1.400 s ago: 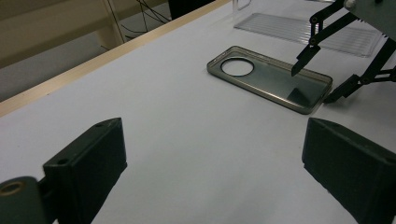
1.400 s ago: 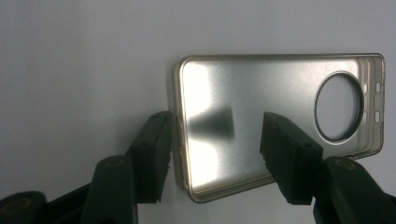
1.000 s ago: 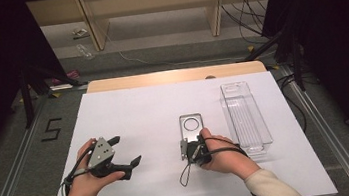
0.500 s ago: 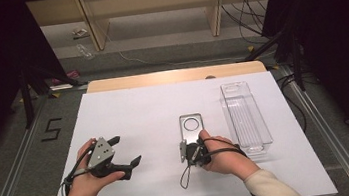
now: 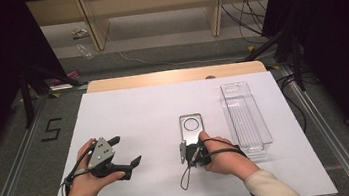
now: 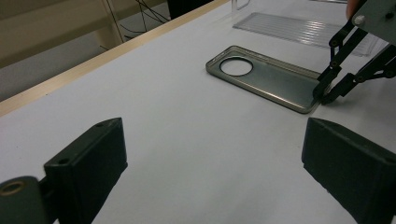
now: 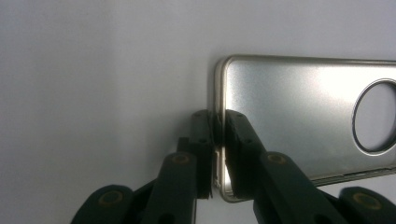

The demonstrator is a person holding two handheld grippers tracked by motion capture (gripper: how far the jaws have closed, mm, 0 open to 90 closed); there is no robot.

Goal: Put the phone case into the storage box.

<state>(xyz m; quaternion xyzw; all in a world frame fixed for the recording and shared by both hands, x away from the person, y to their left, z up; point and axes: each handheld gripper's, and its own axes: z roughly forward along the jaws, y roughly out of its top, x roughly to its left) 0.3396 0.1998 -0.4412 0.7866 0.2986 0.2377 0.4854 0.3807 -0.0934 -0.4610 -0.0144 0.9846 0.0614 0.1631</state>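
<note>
We see the right gripper [image 7: 218,154] closed on the near short rim of the phone case [image 5: 191,131], which lies flat mid-table beside the clear tray [image 5: 245,117]. To lift cleanly, we judge the pinch should stay square on the rim, raised level. The right hand [image 5: 222,155] sits low, wrist bent inward. The left gripper [image 5: 122,157] rests wide open, empty, well apart.
</note>
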